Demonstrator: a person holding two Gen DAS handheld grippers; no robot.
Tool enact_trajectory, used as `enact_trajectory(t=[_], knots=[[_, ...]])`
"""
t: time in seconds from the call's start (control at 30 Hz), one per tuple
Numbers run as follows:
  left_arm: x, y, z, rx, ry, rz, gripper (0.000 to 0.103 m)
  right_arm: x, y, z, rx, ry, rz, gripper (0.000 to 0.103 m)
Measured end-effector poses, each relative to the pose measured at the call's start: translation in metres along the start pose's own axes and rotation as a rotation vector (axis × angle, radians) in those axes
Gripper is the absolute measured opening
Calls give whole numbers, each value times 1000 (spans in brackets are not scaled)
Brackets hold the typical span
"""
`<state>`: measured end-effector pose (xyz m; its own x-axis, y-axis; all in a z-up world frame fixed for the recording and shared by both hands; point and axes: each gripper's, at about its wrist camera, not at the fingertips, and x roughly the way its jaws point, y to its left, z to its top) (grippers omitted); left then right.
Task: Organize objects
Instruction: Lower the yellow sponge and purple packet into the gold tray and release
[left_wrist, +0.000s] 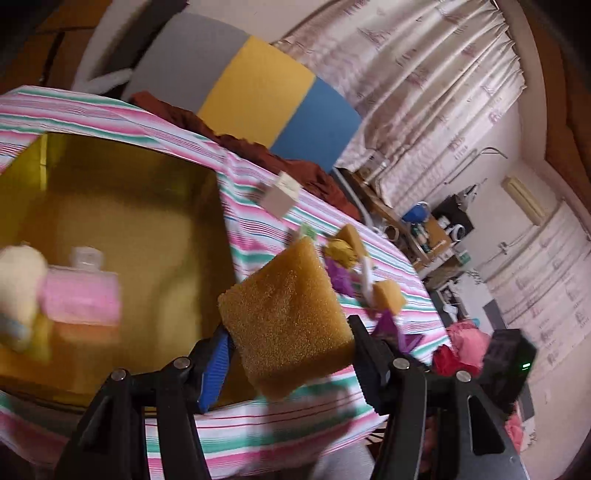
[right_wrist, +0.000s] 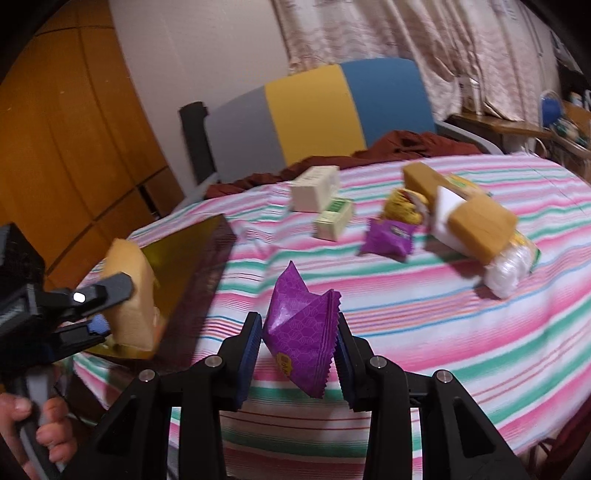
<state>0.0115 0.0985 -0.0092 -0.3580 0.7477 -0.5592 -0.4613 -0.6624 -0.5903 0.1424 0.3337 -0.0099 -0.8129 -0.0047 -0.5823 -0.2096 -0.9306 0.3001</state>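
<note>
My left gripper (left_wrist: 291, 343) is shut on a tan sponge block (left_wrist: 291, 317), held beside the open gold box (left_wrist: 122, 206). Inside that box lie a pink bottle (left_wrist: 81, 291) and a cream plush toy (left_wrist: 18, 284). In the right wrist view the left gripper (right_wrist: 110, 306) shows at the left with the sponge (right_wrist: 129, 295) at the gold box's (right_wrist: 188, 254) corner. My right gripper (right_wrist: 299, 343) is shut on a purple sachet (right_wrist: 303, 328), lifted above the striped cloth (right_wrist: 443, 314).
On the cloth lie two cream boxes (right_wrist: 314, 188) (right_wrist: 334, 219), another purple sachet (right_wrist: 388, 238), a yellow packet (right_wrist: 402, 205) and sponges with a white wrapped roll (right_wrist: 480, 229). A grey, yellow and blue board (right_wrist: 314, 118) and a dark red cloth (right_wrist: 406, 144) are behind. A hand (right_wrist: 33, 435) grips the left handle.
</note>
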Motion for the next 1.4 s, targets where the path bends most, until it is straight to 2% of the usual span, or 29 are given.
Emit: enact_trajectory(t=[0.23, 0.4, 0.57, 0.67, 0.73, 0.77, 0.87, 1.0, 1.1, 1.2, 1.33, 1.4], knots=[[-7, 47, 6, -30, 86, 63, 61, 2, 42, 12, -59, -19, 69, 38], [-4, 62, 5, -22, 161, 103, 61, 10, 68, 17, -94, -14, 106, 38], [2, 68, 2, 66, 232, 213, 61, 19, 95, 19, -139, -6, 142, 38], [1, 74, 1, 88, 237, 270, 60, 24, 109, 20, -161, 2, 151, 38], [3, 77, 0, 126, 253, 373, 61, 28, 117, 20, -171, 6, 158, 38], [3, 78, 0, 134, 253, 401, 61, 29, 120, 20, -176, 8, 162, 38], [-4, 78, 1, 122, 255, 382, 61, 36, 130, 19, -199, 21, 166, 38], [-17, 73, 0, 108, 245, 368, 61, 46, 137, 15, -212, 44, 166, 38], [-33, 71, -1, 70, 201, 360, 64, 54, 139, 11, -217, 71, 169, 39], [-48, 75, 0, 10, 138, 326, 65, 63, 141, 5, -226, 96, 171, 39], [-59, 77, 7, -38, 48, 339, 66, 70, 143, 0, -223, 119, 173, 39], [-65, 80, 10, -71, 6, 338, 66, 71, 144, -1, -219, 120, 168, 45]])
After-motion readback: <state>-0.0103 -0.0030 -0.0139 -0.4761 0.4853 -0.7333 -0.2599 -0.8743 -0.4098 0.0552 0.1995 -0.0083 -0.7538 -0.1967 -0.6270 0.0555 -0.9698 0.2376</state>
